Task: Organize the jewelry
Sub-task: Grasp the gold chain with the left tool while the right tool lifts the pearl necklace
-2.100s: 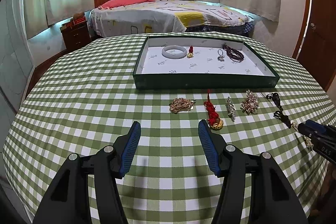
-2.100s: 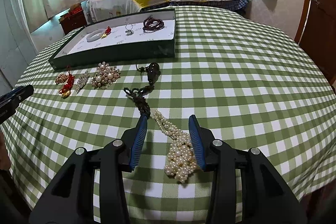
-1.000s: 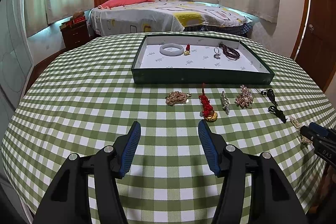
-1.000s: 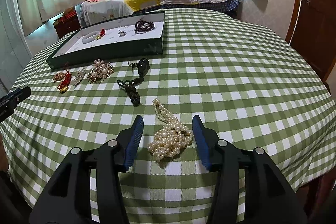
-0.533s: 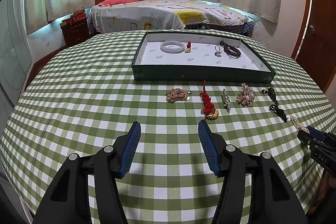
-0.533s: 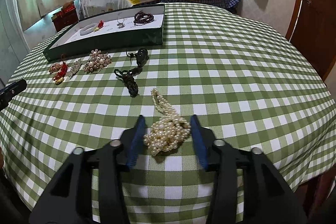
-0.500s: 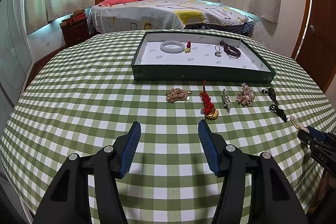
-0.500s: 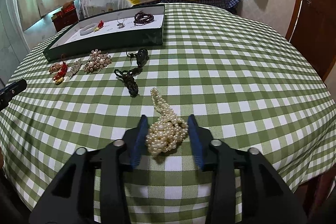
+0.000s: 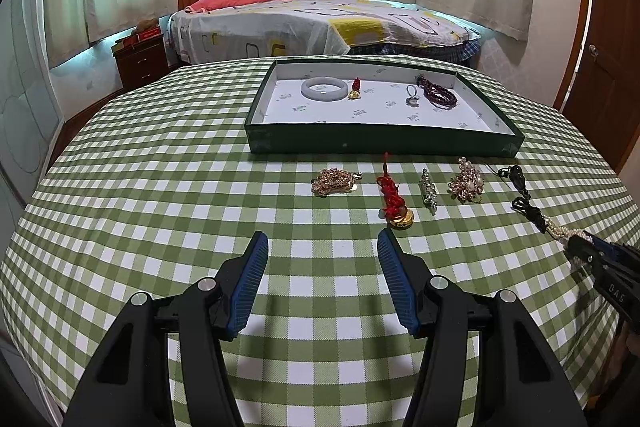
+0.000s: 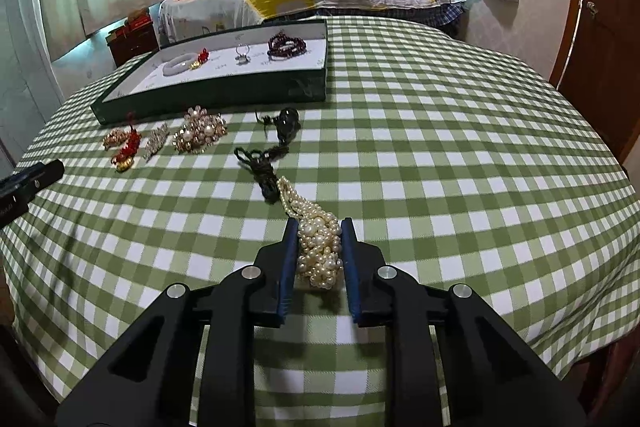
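Observation:
My right gripper (image 10: 319, 229) is shut on a bunched pearl necklace (image 10: 318, 247) on the green checked tablecloth; its free end trails toward a black cord pendant (image 10: 276, 147). My left gripper (image 9: 322, 241) is open and empty above the cloth, short of a red tassel charm (image 9: 394, 201). A green jewelry tray (image 9: 256, 141) with a white lining holds a jade bangle (image 9: 324, 89), a small red charm, a ring and a dark bead bracelet (image 9: 438, 94). The tray also shows in the right wrist view (image 10: 208, 95).
On the cloth before the tray lie a gold chain (image 9: 334, 183), a crystal brooch (image 9: 428, 189) and a pearl brooch (image 9: 466, 183). The round table's edge (image 9: 24, 211) curves close on both sides. A bed (image 9: 320, 23) stands behind.
My right gripper has closed its fingers onto the pearl necklace, bunching it. My left gripper has stayed open and nearly still.

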The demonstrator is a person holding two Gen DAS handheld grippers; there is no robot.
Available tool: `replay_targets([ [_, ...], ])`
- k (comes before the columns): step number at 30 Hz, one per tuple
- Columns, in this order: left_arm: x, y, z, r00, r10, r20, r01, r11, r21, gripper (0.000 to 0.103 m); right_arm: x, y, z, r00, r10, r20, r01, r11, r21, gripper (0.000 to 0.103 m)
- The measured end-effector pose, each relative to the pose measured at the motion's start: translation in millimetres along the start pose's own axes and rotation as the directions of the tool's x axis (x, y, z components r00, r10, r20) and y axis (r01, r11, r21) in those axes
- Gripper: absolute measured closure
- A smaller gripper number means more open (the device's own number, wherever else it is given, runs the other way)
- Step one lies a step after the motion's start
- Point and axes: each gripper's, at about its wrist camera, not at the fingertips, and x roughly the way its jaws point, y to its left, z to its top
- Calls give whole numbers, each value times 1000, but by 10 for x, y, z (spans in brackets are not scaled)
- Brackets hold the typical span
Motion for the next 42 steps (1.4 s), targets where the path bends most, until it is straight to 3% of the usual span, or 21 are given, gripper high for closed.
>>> replay_targets([
  [33, 452, 11, 351, 1000, 17, -17, -17, 1000, 15, 47, 233, 94, 753, 995, 45, 88, -47, 999, 23, 82],
  [42, 722, 52, 444, 998, 11, -61, -10, 1000, 14, 47, 385, 195, 871, 995, 67, 78, -68, 998, 12, 82],
])
